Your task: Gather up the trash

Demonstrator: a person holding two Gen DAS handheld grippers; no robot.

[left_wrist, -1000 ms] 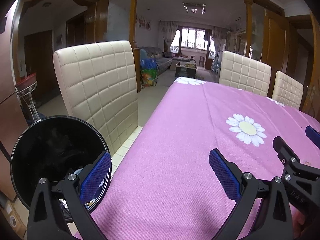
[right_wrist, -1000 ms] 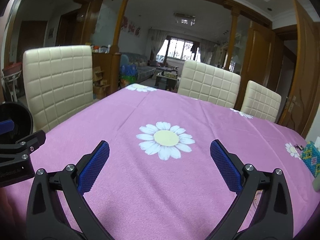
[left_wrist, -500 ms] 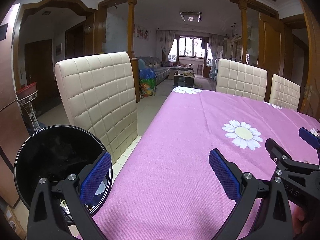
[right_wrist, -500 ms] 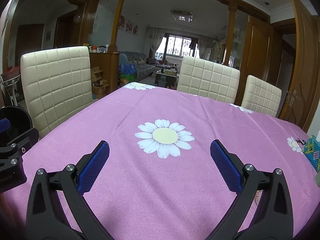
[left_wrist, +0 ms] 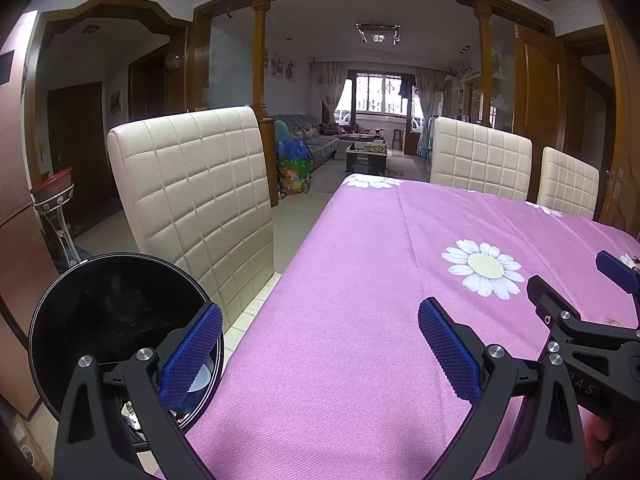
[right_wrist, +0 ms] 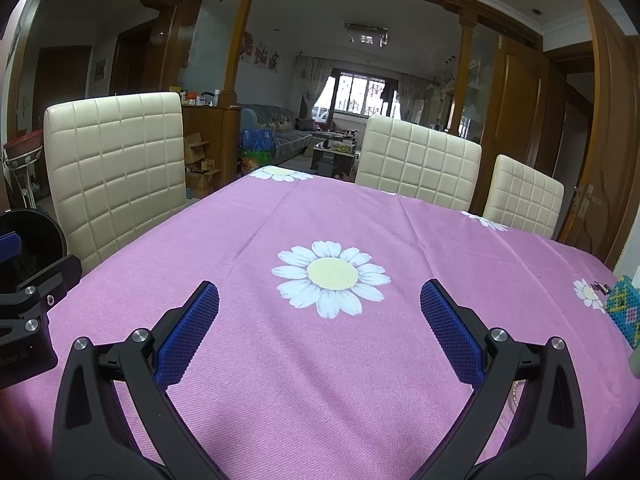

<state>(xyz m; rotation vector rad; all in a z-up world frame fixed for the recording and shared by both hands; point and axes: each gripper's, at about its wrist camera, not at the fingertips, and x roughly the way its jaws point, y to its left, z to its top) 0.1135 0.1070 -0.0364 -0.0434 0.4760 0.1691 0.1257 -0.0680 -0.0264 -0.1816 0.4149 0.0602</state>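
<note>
1. Left gripper [left_wrist: 320, 344] held low over the near edge of the table, jaws spread wide with nothing between them; presumably at rest, since no loose litter showed on the cloth ahead.
2. Right gripper [right_wrist: 319, 320] likewise held apart and empty, aimed along the purple daisy tablecloth [right_wrist: 360, 380], its blue pads [right_wrist: 188, 336] clear of the fabric.
3. Black round waste bin [left_wrist: 112, 320] stood just off the table's left corner, beside the cream quilted chair [left_wrist: 192, 200]; probably parked there so scraps could be dropped in without a long reach. Pale scraps glimpsed in its bottom [left_wrist: 198, 380], partly hidden by the left pad.
4. Trash to collect: none plainly seen on the open cloth. A beaded, multicoloured object [right_wrist: 624, 308] sat at the far right edge, with small dark specks just beside it; whether either counted as trash could not be told.
5. Writing: letters reading roughly "DAS" on the other gripper's black body [left_wrist: 584, 384], seen upside down and cut off. No other legible brand or label; wall pictures too small to read.
</note>
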